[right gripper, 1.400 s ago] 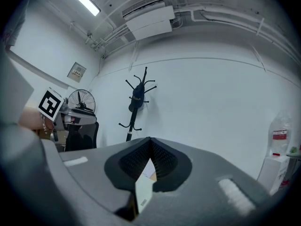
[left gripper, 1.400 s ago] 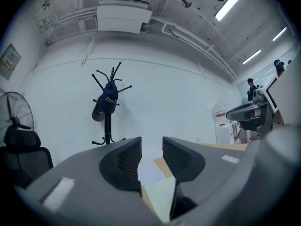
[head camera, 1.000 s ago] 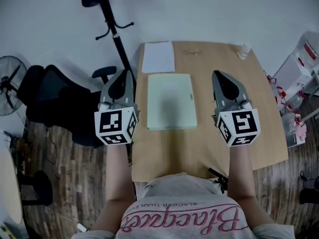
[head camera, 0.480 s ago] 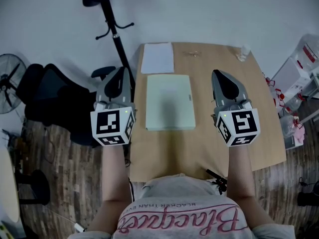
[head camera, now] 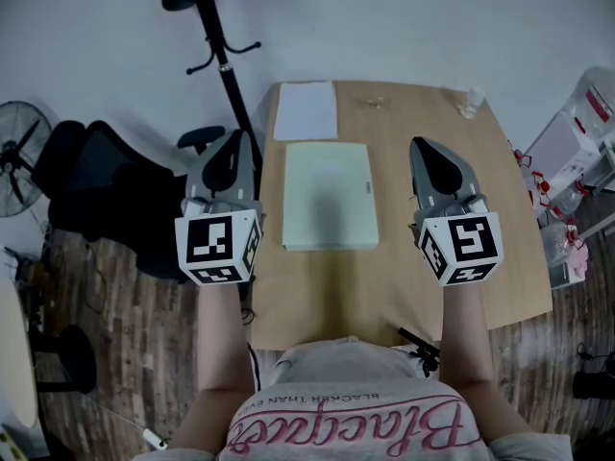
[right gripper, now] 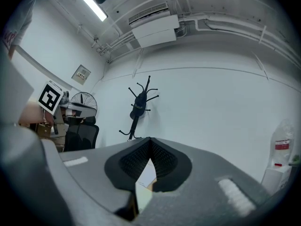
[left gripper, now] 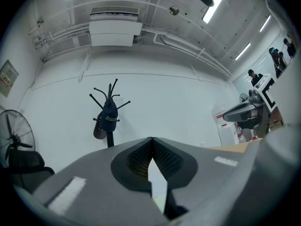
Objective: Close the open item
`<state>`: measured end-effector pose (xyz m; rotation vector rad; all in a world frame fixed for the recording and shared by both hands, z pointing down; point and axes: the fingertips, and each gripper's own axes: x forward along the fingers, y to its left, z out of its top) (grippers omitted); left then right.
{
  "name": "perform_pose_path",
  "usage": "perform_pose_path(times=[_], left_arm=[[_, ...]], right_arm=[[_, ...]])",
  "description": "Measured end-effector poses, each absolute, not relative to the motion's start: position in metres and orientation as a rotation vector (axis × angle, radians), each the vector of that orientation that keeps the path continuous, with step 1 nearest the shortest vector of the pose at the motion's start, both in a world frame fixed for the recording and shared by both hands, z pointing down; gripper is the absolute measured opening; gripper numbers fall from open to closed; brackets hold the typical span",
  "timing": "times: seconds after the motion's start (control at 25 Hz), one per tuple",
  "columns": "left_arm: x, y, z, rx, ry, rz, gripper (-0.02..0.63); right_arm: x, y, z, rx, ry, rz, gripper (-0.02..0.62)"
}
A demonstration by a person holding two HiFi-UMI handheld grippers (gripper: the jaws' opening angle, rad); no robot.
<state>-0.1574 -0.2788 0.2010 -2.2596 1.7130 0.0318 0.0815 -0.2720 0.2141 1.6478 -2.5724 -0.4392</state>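
Observation:
A pale green book-like item (head camera: 330,195) lies flat and shut on the wooden table (head camera: 404,286), between my two grippers. My left gripper (head camera: 235,145) hovers at the table's left edge, beside the item; its jaws meet at the tips with nothing between them (left gripper: 151,139). My right gripper (head camera: 426,147) hangs over the table to the item's right, apart from it; its jaws also meet at the tips and hold nothing (right gripper: 150,139). Both point away from me toward the white wall.
A white sheet of paper (head camera: 306,109) lies beyond the green item. A small clear bottle (head camera: 470,101) stands at the far right corner. A coat stand (head camera: 207,27), a black chair (head camera: 106,195) and a fan (head camera: 19,161) stand left; a cart (head camera: 577,152) stands right.
My left gripper has drifted slightly left and toward me, off the table's left edge. The right gripper and the green item have stayed put.

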Motion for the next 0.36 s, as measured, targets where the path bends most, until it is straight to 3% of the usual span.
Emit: perform_pose_path(times=[0.36], left_arm=[[-0.1561, -0.2741, 0.2026, -2.267, 1.711, 0.03, 0.014]], right_arm=[[0.0841, -0.267, 0.2164, 1.655, -2.568, -0.422, 0.002]])
